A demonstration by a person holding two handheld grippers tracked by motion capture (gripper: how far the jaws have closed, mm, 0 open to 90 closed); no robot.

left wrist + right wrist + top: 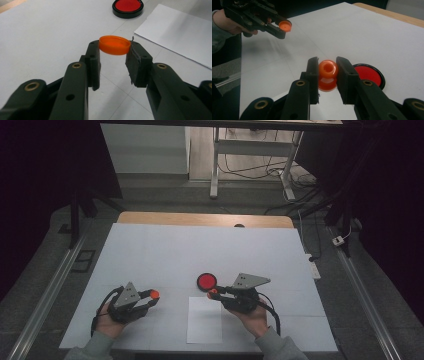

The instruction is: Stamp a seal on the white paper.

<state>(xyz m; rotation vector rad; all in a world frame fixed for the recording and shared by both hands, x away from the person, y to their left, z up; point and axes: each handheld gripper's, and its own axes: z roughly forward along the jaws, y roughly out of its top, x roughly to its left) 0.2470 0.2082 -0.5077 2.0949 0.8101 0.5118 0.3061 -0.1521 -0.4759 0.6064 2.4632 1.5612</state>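
My left gripper is shut on a shallow orange cap, held by its rim just above the white table cover. In the high view that gripper is at the front left with the cap at its tips. My right gripper is shut on a rounded orange piece with a hole in its top. In the high view, the right gripper is near the table's middle. A red disc in a black rim lies flat just beyond it, also visible as the red disc.
A white sheet of paper lies near the front edge between the two hands. The white table cover ends at a wooden strip at the far side. Beyond the table stand desk legs and loose cables.
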